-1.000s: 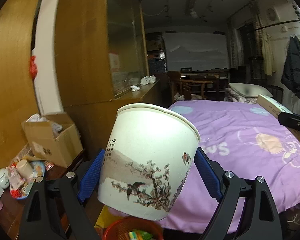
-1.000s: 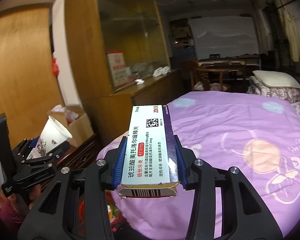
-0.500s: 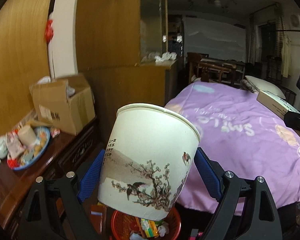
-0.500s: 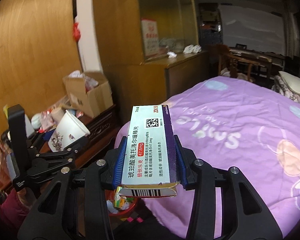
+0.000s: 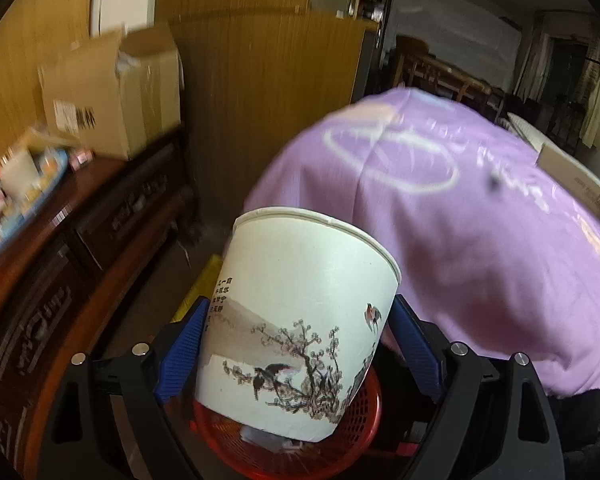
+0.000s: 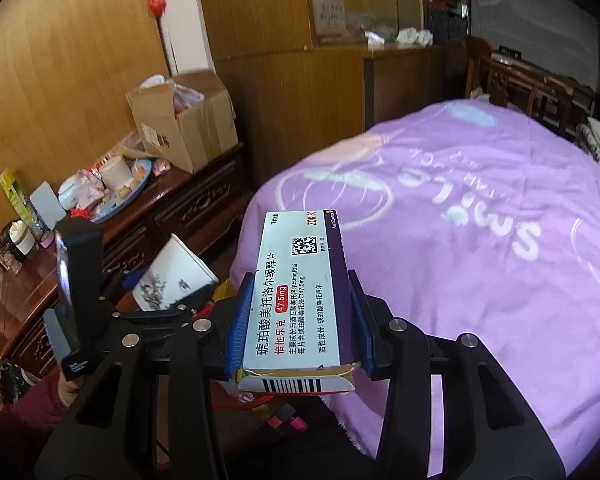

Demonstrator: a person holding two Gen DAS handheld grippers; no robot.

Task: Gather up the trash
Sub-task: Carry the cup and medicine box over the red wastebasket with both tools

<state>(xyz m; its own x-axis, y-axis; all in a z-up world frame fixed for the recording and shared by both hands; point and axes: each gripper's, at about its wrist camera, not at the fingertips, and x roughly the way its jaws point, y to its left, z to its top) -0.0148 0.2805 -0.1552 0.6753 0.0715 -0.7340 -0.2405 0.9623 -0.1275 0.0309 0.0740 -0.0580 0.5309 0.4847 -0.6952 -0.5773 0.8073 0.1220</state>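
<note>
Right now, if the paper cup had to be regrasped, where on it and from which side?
Grip the paper cup across its lower side wall, pads on opposite sides, as the left gripper holds it now. Come from the base end: the wall tapers narrower there and the closed bottom probably stiffens it. The open rim points away and would likely crush.

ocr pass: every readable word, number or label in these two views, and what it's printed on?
"琥珀酸美托洛尔缓释片", "倍他乐克", "47.5mg", "7片/盒", "ZOK 50": medicine box in the right gripper.
"SMILE", seen upside down: purple bedspread.
Paper cup in the left gripper: column of characters, too small.
Cardboard box label and wall sign: blurred.
</note>
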